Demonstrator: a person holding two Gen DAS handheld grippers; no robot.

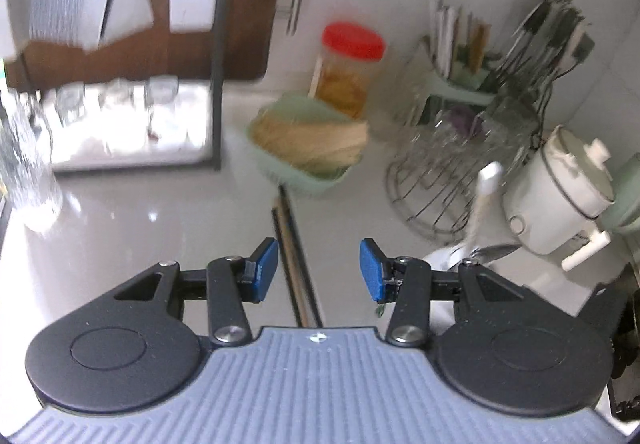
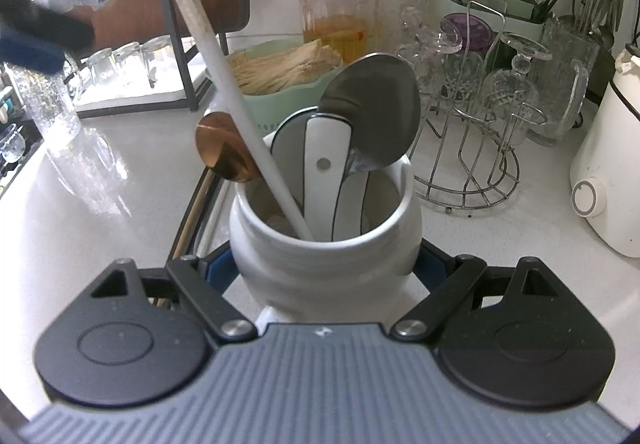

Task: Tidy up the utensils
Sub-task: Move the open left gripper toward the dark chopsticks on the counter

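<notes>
On the left, the left gripper [image 1: 319, 271] hangs over the white counter [image 1: 160, 228], jaws parted and empty, dark chopsticks [image 1: 294, 264] lying on the counter under the gap. Across to the right, the right gripper [image 2: 324, 268] clamps the white jar [image 2: 324, 240], which holds a steel spoon [image 2: 372, 112], a copper spoon [image 2: 220, 152] and a white handle [image 2: 224, 84].

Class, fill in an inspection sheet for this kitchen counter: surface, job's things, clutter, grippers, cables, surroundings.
Surface: white counter, glossy.
Job's things: white crock holding spoons and a white stick; chopsticks lying on the counter.
Clutter: red-lidded jar, green basket, glass rack, white cooker.
Grippers: left hand-held gripper open above the chopsticks; right hand-held gripper closed on the crock.
Cables: nothing seen.
Surroundings: shelf of upturned glasses.
</notes>
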